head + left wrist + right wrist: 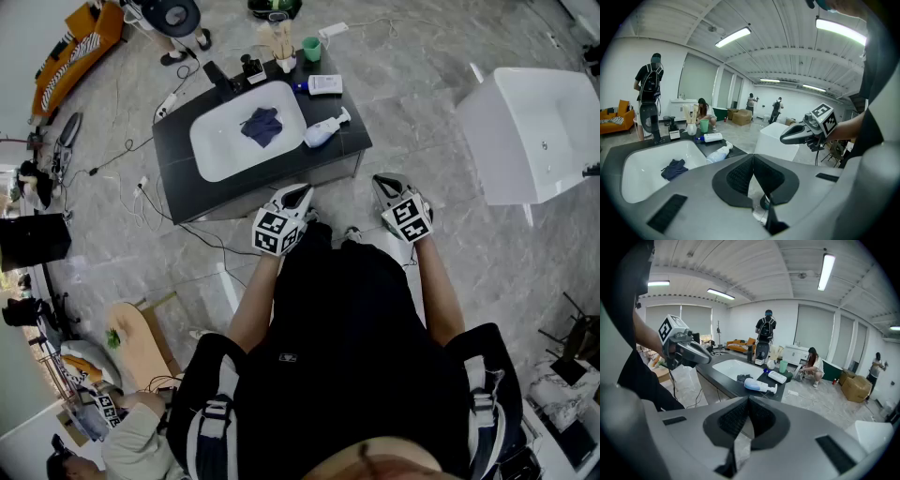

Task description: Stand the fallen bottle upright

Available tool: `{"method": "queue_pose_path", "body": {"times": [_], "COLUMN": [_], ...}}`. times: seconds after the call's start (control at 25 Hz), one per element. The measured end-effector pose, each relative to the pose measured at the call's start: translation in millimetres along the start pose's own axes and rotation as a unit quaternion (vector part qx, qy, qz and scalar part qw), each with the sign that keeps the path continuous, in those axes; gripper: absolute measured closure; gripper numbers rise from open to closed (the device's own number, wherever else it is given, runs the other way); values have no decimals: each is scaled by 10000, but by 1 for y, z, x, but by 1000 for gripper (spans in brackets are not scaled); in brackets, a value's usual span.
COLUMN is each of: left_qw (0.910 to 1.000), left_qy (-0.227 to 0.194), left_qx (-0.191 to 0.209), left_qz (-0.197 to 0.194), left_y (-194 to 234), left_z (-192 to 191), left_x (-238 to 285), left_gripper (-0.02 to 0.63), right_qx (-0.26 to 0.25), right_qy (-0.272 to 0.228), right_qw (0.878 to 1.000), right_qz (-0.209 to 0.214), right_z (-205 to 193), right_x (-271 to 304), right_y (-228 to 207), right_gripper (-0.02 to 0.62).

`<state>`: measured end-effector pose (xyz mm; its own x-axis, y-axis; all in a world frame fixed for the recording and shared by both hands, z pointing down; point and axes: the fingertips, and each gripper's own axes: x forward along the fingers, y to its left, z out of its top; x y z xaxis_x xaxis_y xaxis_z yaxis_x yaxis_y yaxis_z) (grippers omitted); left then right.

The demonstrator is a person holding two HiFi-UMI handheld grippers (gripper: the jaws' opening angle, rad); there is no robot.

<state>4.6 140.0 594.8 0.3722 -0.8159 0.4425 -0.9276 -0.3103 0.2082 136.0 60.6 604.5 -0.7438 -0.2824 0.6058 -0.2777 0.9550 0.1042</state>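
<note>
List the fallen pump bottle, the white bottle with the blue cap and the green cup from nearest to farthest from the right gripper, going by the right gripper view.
From the right gripper:
1. Fallen pump bottle, on its side at the near edge of the counter.
2. White bottle with the blue cap, lying just behind it, to the right.
3. Green cup, upright at the counter's far end.

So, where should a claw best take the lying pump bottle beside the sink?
Probably the bottle at mid-body, from above with the right claw, jaws across its width. It lies flat on the counter, pump pointing away from the sink, so its long sides lie open from above.
</note>
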Motion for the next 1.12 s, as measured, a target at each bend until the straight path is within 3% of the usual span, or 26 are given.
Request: {"method": "queue_pose_path", "body": {"times": [0.48, 0.88, 1.12], "left_qw": [9999, 9997, 9995], "left_qy": [-92, -163, -192], "left_qx": [45, -77, -100], "left_qz": [106, 190, 218], "left_y": [-11, -9, -12], "left_z": [9, 10, 10], "left_x": [2, 3, 9], "left_gripper": [591, 591, 591], "right_qx": [-114, 117, 162], "right_qy": [-61, -104, -223], "right_qw": [9998, 9998, 9991], "right_qz": [122, 98, 313], "right_z": [-10, -9, -10], "right_x": [-4, -10, -14], "right_y": [0, -1, 6], "right_gripper": [534, 534, 535]}}
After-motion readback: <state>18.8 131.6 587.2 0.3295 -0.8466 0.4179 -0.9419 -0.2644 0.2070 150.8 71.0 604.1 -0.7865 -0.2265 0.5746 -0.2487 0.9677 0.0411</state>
